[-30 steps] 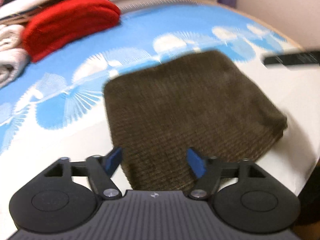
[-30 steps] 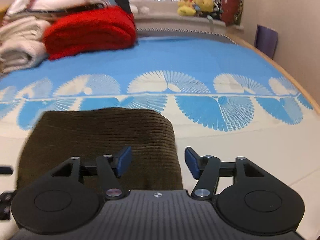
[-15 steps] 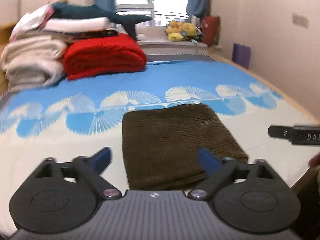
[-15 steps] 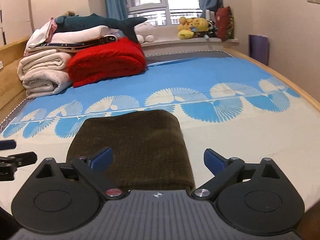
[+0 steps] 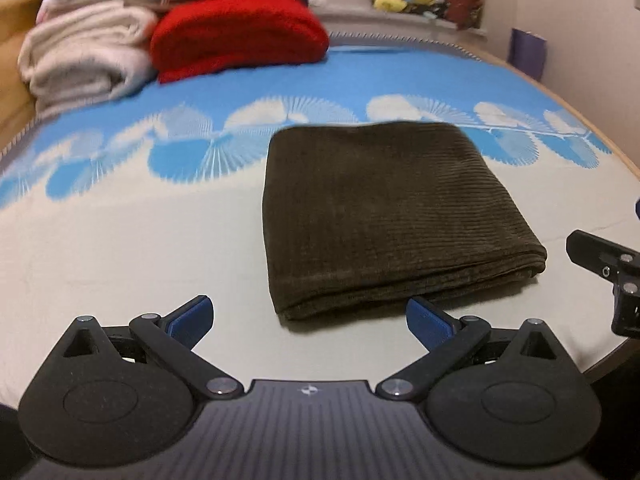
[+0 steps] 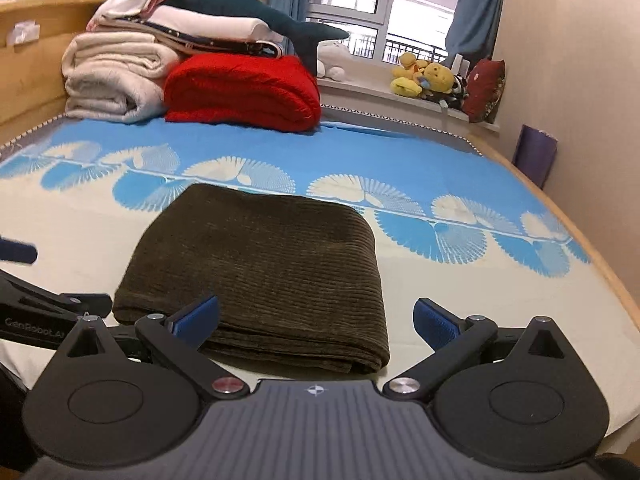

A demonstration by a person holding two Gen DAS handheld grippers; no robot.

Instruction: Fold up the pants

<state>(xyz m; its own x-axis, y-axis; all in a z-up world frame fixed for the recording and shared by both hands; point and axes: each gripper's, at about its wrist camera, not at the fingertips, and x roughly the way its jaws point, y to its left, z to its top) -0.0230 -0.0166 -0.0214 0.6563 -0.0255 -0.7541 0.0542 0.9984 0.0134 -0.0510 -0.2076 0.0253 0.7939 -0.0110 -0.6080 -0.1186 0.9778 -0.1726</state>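
The dark brown corduroy pants (image 5: 384,216) lie folded into a compact rectangle on the bed, near its front edge; they also show in the right wrist view (image 6: 264,268). My left gripper (image 5: 310,320) is open and empty, just short of the pants' near edge. My right gripper (image 6: 316,320) is open and empty, at the near right corner of the pants. The right gripper's body shows at the right edge of the left wrist view (image 5: 608,276). The left gripper's body shows at the left edge of the right wrist view (image 6: 40,312).
A red blanket (image 6: 244,92) and a stack of folded cream bedding (image 6: 116,76) with a plush shark on top sit at the bed's far end. Plush toys (image 6: 424,76) line the windowsill. The wall runs along the right, with the bed's wooden edge (image 6: 616,280).
Both grippers have opened wide and drawn back from the folded pants toward the bed's front edge. The pants lie still.
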